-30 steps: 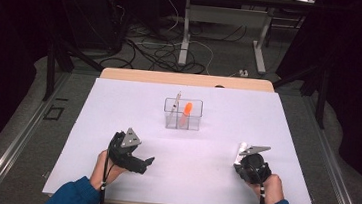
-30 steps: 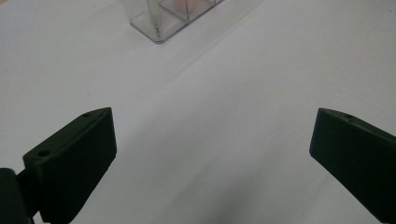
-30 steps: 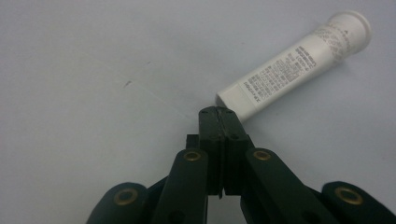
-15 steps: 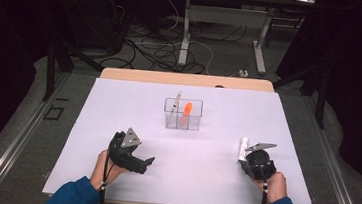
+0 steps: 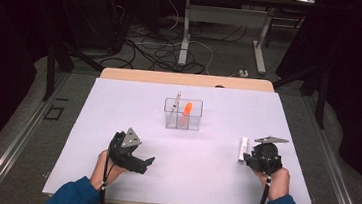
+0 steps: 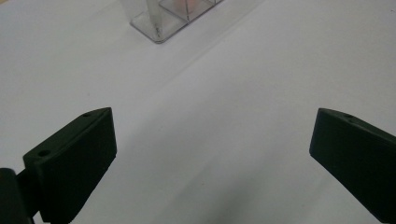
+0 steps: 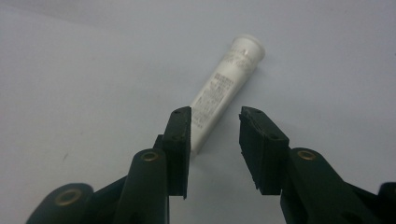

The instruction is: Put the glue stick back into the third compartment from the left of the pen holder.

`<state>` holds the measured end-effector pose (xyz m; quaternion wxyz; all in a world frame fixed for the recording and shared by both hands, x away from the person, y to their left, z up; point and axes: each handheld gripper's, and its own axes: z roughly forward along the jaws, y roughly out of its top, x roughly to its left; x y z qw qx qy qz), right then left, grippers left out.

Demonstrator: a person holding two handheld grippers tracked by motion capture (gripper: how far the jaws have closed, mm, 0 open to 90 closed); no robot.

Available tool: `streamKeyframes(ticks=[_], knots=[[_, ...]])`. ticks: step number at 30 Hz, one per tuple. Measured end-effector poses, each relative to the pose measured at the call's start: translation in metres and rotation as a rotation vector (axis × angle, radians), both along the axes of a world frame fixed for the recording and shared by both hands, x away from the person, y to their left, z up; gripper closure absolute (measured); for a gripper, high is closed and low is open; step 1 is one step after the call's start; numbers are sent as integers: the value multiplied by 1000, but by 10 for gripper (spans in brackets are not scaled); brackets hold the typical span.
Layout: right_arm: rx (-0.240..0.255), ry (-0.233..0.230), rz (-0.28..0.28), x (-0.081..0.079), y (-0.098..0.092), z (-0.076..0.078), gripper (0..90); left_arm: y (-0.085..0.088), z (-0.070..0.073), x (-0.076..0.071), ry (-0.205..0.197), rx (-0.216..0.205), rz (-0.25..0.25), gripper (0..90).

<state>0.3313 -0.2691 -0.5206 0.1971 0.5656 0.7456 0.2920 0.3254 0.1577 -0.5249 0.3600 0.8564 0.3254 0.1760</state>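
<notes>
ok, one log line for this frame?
right gripper: jaws just opening, white tube on table, not gripped | left gripper: open, idle | clear organizer: untouched

We see fine grey print along the white tube (image 7: 223, 91), centre of the right gripper view, too small to read.

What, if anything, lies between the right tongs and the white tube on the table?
Nothing visible. The right tongs, just opened, point at the white tube, whose near end lies beside one pad, not between them.
</notes>
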Motion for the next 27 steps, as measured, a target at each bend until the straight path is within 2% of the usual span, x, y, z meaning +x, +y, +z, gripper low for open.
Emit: streamKeyframes(ticks=[2, 4, 10, 12, 20, 24, 27], knots=[[26, -2, -23, 8, 1, 1, 615, 0, 0, 0, -3, 3, 0, 4], [29, -2, -39, 16, 2, 0, 607, 0, -1, 0, -12, 0, 3, 5], [30, 16, -87, 37, 6, -5, 594, 0, -1, 0, -5, -5, 5, 5], [44, 28, -100, 42, 6, -7, 594, 0, -1, 0, -6, 0, 4, 5], [64, 57, -137, 58, 8, -13, 597, 0, -1, 1, -8, 3, 3, 5], [54, 73, -145, 63, 9, -15, 588, 0, -1, 1, -2, 2, 0, 5], [58, 88, -149, 67, 9, -19, 616, 0, -1, 1, -5, 4, 0, 5]])
